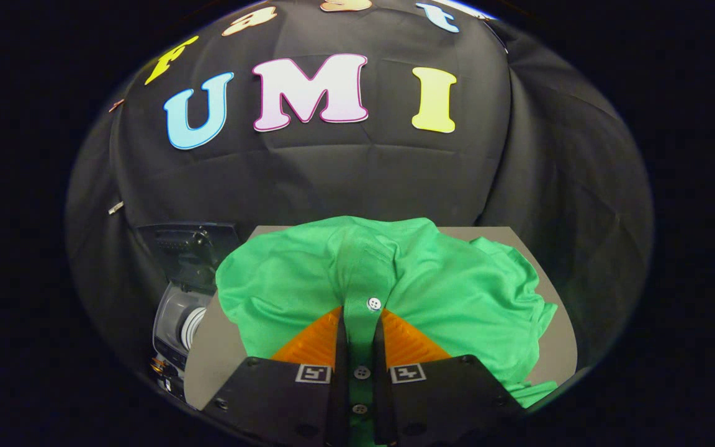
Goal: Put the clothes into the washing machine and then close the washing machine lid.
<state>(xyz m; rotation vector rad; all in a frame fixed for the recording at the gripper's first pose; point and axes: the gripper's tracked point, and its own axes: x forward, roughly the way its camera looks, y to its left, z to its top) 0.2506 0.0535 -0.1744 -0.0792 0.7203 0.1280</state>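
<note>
Off to the left of our tongs (362, 313), and lower than the table top, we see the washing machine (179, 310). Its dark lid (187, 248) stands raised behind it, and the pale round opening of the drum (191, 326) faces up beside the table's left edge. Next comes the grey table (215, 347), a bare strip of it showing between the machine and the cloth.

Now the middle: we are right on the green shirt (444, 292), which lies bunched and spread across the table ahead of the tongs and to both sides of them. The two fingers are drawn close together, and the shirt's button strip (360, 347) runs straight between them, pinched from both sides. One white button (373, 303) sits just ahead of the fingertips, and two darker-looking ones lie in the narrow gap further back.

To the right of the tongs the shirt billows out in folds, a sleeve reaching toward the table's far right corner, its hem lapping the near right edge.
</note>
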